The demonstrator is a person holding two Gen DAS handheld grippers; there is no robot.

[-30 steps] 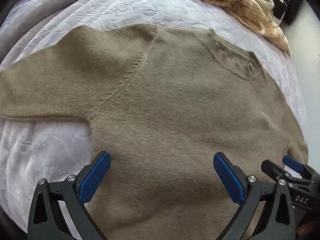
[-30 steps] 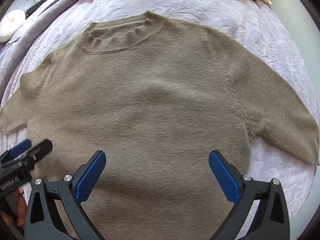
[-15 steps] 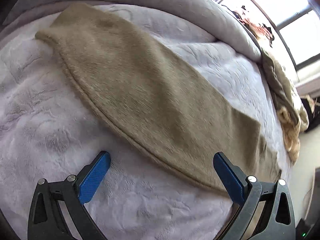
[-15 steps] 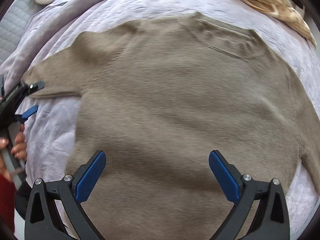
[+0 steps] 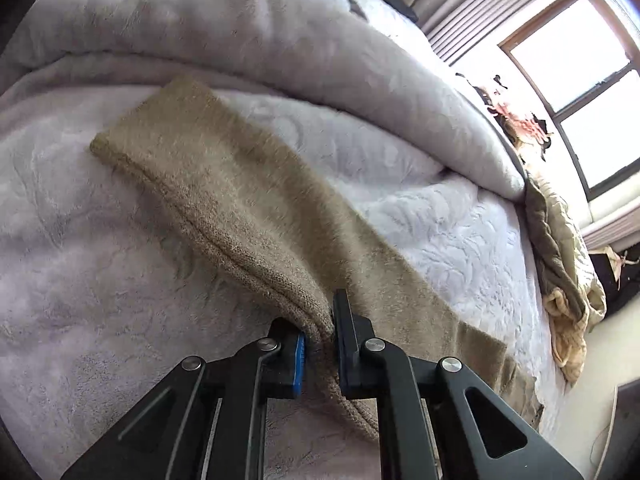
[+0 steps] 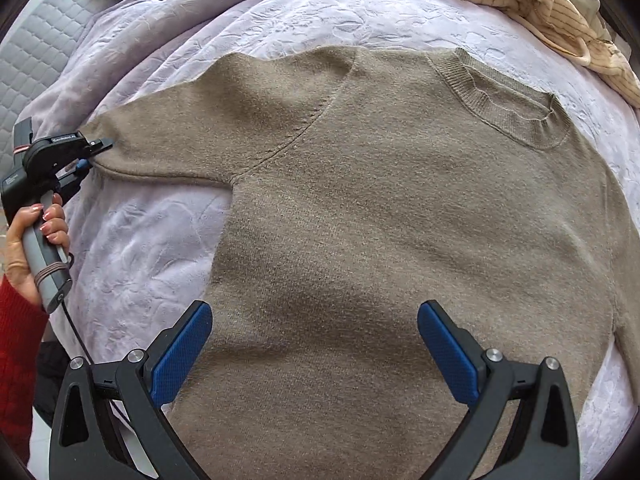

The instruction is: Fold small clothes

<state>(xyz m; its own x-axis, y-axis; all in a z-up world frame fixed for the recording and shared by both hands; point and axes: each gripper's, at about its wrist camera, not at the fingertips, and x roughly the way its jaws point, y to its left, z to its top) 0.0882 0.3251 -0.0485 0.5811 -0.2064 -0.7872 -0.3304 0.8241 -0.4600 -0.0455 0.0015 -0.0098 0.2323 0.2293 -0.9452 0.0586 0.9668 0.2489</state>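
Observation:
A tan knit sweater lies flat, front up, on the pale quilted bedspread, its ribbed collar at the upper right. One sleeve runs out to the cuff. My left gripper is shut on the near seam edge of that sleeve, with the knit bunched between the pads. In the right wrist view, the left gripper shows at the sleeve's outer end. My right gripper hangs open over the sweater's body, with nothing between its fingers.
A thick grey blanket is rolled along the bed behind the sleeve. A heap of cream striped clothes lies past the collar. A hand in a red sleeve holds the left gripper's handle. A window is beyond the bed.
The left gripper swung from the sweater's body out to the sleeve, then shut on its near edge. The right gripper's view slid sideways over the sweater; its jaws stayed open.

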